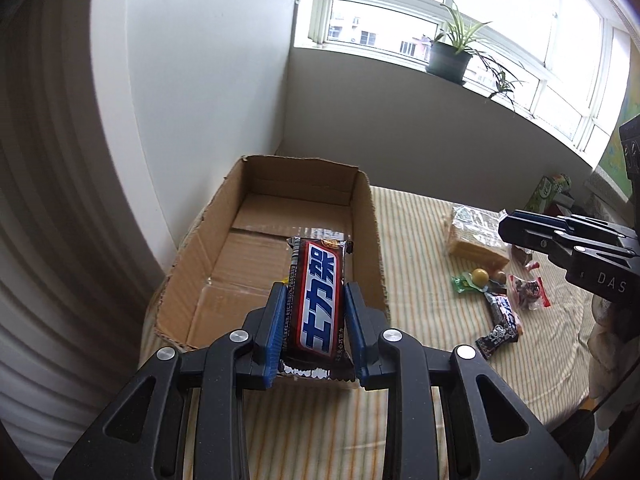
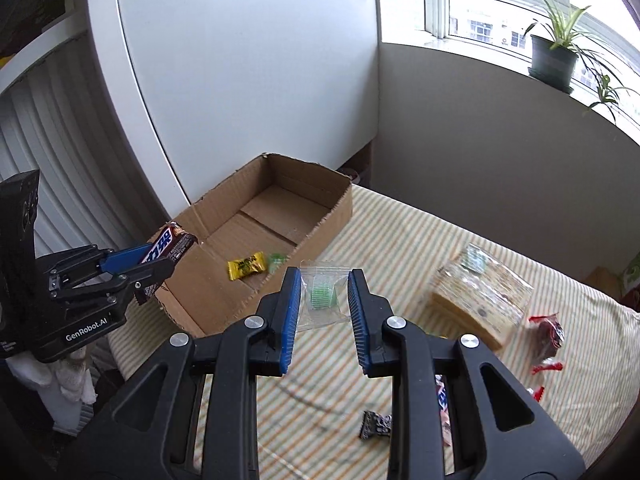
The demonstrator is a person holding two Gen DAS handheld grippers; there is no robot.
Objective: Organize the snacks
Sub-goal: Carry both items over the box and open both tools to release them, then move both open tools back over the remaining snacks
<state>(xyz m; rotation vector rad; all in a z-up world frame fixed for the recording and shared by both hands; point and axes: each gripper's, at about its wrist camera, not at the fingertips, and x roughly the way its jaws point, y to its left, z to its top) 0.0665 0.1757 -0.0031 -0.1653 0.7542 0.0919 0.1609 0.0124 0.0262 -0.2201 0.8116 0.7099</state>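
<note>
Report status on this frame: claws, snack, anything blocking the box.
Left claw shut on chocolate bar, at cardboard box near edge. Right claw around clear green-candy packet, grip unclear. Nothing blocking.
</note>
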